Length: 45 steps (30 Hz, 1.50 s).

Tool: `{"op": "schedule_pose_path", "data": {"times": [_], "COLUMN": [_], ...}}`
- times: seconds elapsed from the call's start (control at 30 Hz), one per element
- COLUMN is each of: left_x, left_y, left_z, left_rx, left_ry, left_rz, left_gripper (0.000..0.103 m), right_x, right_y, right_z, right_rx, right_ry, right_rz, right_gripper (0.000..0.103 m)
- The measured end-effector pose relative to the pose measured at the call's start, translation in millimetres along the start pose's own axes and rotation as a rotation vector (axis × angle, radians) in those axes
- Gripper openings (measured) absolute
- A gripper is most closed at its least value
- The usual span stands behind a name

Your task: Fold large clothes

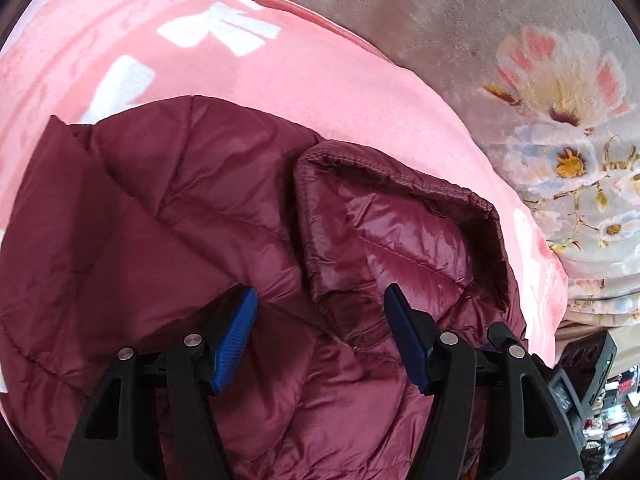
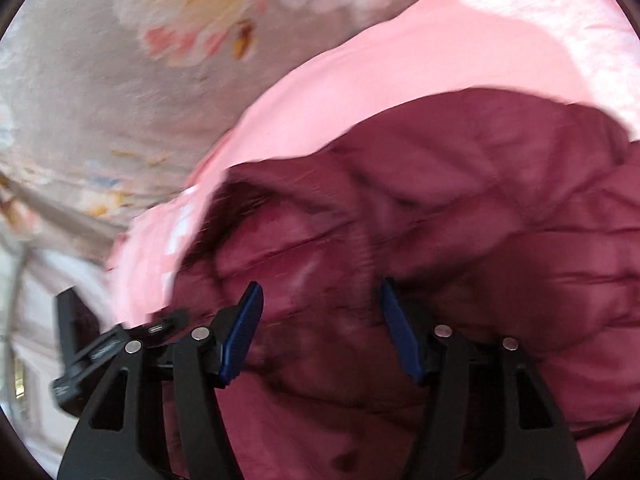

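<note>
A maroon quilted puffer jacket (image 1: 192, 216) lies bunched on a pink blanket (image 1: 304, 80). Its hood (image 1: 400, 240) lies open side up at the right of the left wrist view. My left gripper (image 1: 320, 308) is open with blue pads, held just above the jacket next to the hood's near edge. In the right wrist view, which is blurred, the jacket (image 2: 460, 208) fills the lower right. My right gripper (image 2: 320, 304) is open and empty just above the jacket's folds.
A grey bedspread with flower print (image 1: 540, 92) lies under and beyond the pink blanket (image 2: 400, 80). The right gripper's body (image 1: 588, 364) shows at the lower right of the left wrist view; the left one's (image 2: 80, 344) shows at the lower left of the right wrist view.
</note>
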<state>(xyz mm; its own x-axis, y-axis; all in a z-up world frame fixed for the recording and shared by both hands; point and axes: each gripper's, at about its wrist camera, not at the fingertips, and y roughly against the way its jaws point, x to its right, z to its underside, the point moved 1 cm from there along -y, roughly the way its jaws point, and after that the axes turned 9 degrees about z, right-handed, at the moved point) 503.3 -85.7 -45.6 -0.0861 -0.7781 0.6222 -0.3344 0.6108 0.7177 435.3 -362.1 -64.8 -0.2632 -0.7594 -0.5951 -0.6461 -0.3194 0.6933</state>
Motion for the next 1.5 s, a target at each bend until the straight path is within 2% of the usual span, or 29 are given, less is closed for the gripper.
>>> {"op": "schedule_pose_path", "data": {"times": [0.1,0.17,0.2,0.27,0.33,0.4,0.43,0.47,0.5,0.53,0.63,0.7,0.83,0.97,1.07,1.23,1.33,1.43,1.5], "left_x": [5.2,7.3,7.1,8.0,7.1,6.1,6.4,6.9,7.5,8.3,13.8,15.1,11.8,16.9,15.6,20.5,17.1,11.9,11.5], "left_y": [-2.3,-3.8,-3.6,-5.5,-8.5,-9.7,-9.9,-10.3,-10.6,-10.0,-1.2,2.9,-9.1,-16.1,-16.5,-16.5,-7.9,9.9,26.2], "left_z": [0.3,0.2,0.6,0.8,0.4,0.7,1.1,1.5,1.8,2.5,8.7,15.4,28.3,39.3,43.2,49.3,49.0,49.4,43.2], "left_rx": [-0.008,-0.017,-0.022,-0.028,-0.035,-0.037,-0.040,-0.043,-0.047,-0.047,-0.023,-0.011,-0.007,0.044,0.082,0.127,0.134,0.115,0.125], "left_ry": [-0.004,-0.012,-0.016,-0.027,-0.024,-0.017,-0.020,-0.024,-0.031,-0.045,-0.143,-0.200,-0.252,-0.358,-0.400,-0.441,-0.426,-0.427,-0.438], "left_rz": [0.016,0.014,0.012,0.006,0.004,0.006,0.007,0.007,0.008,-0.006,-0.067,-0.088,-0.128,-0.180,-0.190,-0.235,-0.204,-0.195,-0.248], "left_gripper": [0.061,0.060,0.058,0.053,0.046,0.041,0.035,0.030,0.017,0.008,0.006,0.006,0.007,0.010,0.014,0.015,0.017,0.017,0.015], "right_x": [-16.1,-24.5,-29.0,-28.4,-18.6,-8.1,-5.3,-3.8,-4.2,-5.6,-9.9,-7.1,4.6,-7.3,-12.9,1.9,16.0,30.9,31.1], "right_y": [3.4,3.0,0.6,-5.0,-9.0,-7.9,-7.0,-4.7,-2.4,3.3,23.3,29.2,9.8,-2.0,-3.4,5.3,24.1,58.4,77.5], "right_z": [3.8,7.0,9.5,12.4,11.1,7.3,5.5,4.8,4.3,5.9,16.2,24.2,33.4,46.5,52.3,48.5,49.6,51.6,47.1], "right_rx": [-0.012,-0.009,-0.003,-0.011,-0.021,-0.011,-0.005,0.002,0.010,0.025,0.070,0.079,0.048,0.124,0.153,0.138,0.132,0.165,0.211], "right_ry": [0.028,0.070,0.113,0.136,0.091,0.030,0.009,0.001,0.005,0.021,0.099,0.164,0.221,0.368,0.417,0.340,0.234,0.189,0.202], "right_rz": [-0.083,-0.036,0.034,0.095,0.099,0.065,0.049,0.034,0.031,0.038,0.076,0.140,0.243,0.363,0.420,0.346,0.285,0.327,0.366], "right_gripper": [0.051,0.048,0.048,0.048,0.048,0.047,0.040,0.027,0.016,0.010,0.007,0.007,0.007,0.006,0.006,0.008,0.014,0.014,0.017]}}
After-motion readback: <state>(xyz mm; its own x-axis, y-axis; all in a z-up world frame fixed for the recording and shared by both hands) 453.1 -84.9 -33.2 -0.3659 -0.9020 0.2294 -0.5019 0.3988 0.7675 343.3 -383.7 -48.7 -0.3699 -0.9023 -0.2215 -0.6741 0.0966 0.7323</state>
